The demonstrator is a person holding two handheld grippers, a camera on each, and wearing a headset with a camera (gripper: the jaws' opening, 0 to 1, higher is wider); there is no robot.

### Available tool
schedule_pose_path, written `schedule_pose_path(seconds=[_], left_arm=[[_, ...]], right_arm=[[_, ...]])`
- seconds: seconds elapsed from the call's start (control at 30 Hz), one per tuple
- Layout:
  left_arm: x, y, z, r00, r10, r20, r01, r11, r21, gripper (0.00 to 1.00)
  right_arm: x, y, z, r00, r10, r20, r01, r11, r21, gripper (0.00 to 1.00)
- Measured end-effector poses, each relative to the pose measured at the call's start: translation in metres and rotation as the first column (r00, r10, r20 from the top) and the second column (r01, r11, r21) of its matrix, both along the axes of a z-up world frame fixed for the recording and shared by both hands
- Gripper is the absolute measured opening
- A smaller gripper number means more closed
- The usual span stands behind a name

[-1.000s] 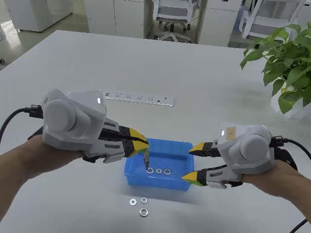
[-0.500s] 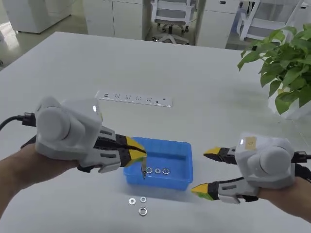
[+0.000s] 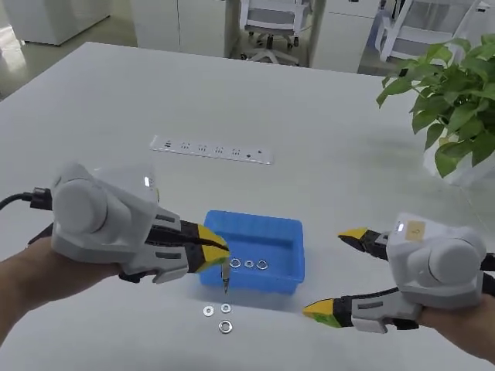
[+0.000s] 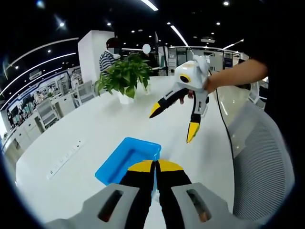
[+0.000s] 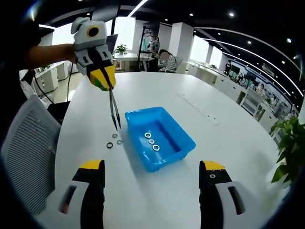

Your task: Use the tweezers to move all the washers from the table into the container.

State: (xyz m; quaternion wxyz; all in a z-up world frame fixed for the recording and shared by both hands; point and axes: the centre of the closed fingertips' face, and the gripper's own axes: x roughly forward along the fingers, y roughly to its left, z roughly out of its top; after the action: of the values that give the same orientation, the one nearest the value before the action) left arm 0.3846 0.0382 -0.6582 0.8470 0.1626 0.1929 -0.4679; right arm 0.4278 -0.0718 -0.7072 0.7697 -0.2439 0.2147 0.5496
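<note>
just in front of the near wall of the shallow blue plastic container [image 3: 263,283], three small silver metal washers [image 3: 225,327] lie loose and close together on the white tabletop [image 3: 348,154]. three more washers [image 3: 248,264] sit in a row on the container floor. the left gripper [image 3: 220,249] has its yellow-tipped jaws pressed together on a pair of thin steel tweezers [image 5: 114,112]. these hang point-down, with their tips just above the loose washers and beside the container wall. the right gripper [image 3: 335,272] is spread wide and holds nothing, off to the right of the container and apart from it.

by my reading half the job is done and another pick is about to start. flat washers on a smooth top tend to skate away if the tips land off-centre. these three lie so near each other that a nudge to one could scatter the rest. a thin rim pinched too lightly may slip out on the way across, and one pinched at an angle may flick off. the tweezers could also twist in the jaws, as they appear to be gripped only near the top.
</note>
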Motion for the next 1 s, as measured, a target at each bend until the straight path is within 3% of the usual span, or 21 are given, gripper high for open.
schedule_pose_path(seconds=[0.3,0.43,1.0], left_arm=[[-0.009,-0.002,-0.019,1.000,0.005,-0.031,-0.005,1.000,-0.001,0.06],[-0.010,-0.002,-0.025,0.999,0.006,-0.037,-0.006,1.000,0.001,0.06],[-0.014,-0.008,-0.033,0.999,0.013,-0.051,-0.014,1.000,-0.005,0.06]], right_arm=[[-0.004,-0.003,-0.004,1.000,-0.019,-0.011,0.019,1.000,-0.003,0.92],[-0.006,-0.002,-0.002,0.999,-0.032,-0.022,0.032,0.999,0.025,1.00],[-0.020,0.003,-0.013,0.998,0.001,-0.063,-0.001,1.000,0.003,1.00]])
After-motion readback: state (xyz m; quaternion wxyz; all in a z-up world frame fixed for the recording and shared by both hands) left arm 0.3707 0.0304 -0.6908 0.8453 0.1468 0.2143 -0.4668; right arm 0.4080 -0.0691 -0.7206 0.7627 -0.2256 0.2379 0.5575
